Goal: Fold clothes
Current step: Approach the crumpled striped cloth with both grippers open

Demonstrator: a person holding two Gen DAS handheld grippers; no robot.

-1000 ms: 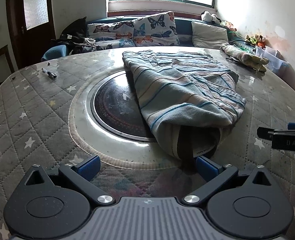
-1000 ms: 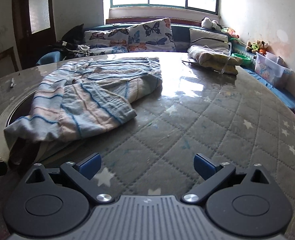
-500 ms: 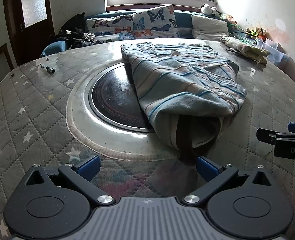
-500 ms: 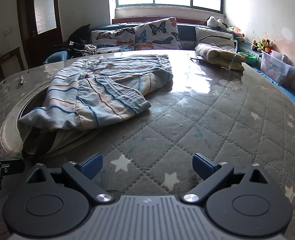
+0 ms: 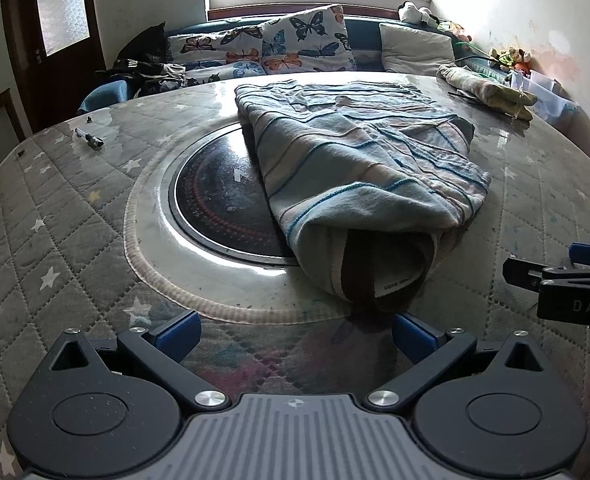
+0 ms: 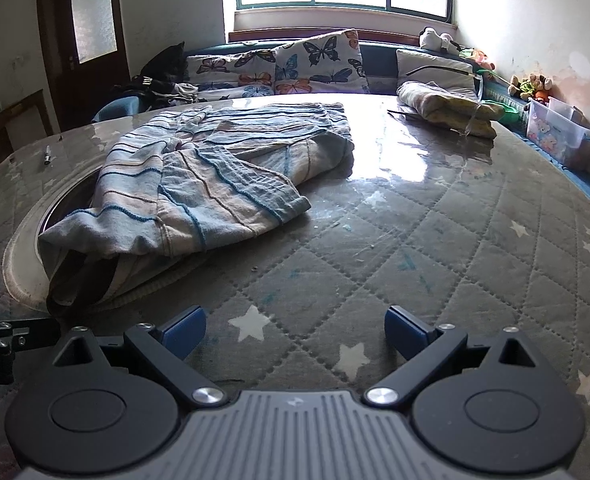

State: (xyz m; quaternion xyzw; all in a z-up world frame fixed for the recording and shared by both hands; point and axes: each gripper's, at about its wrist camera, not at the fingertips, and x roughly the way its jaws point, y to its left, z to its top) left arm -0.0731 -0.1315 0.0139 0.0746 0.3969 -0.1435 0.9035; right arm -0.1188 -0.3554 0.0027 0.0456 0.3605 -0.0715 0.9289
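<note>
Striped blue-and-beige cotton garment lay bunched on the round quilted star-print table, partly over its dark glass centre disc; the left gripper stood wide, empty, just before its hem. From the right wrist, the right gripper gaped wide over bare quilting, garment at left.

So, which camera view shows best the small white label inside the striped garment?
The left wrist view. There the label faces the camera inside the open near end of the striped garment. In the right wrist view the garment lies side-on, and the label is hidden.
</note>
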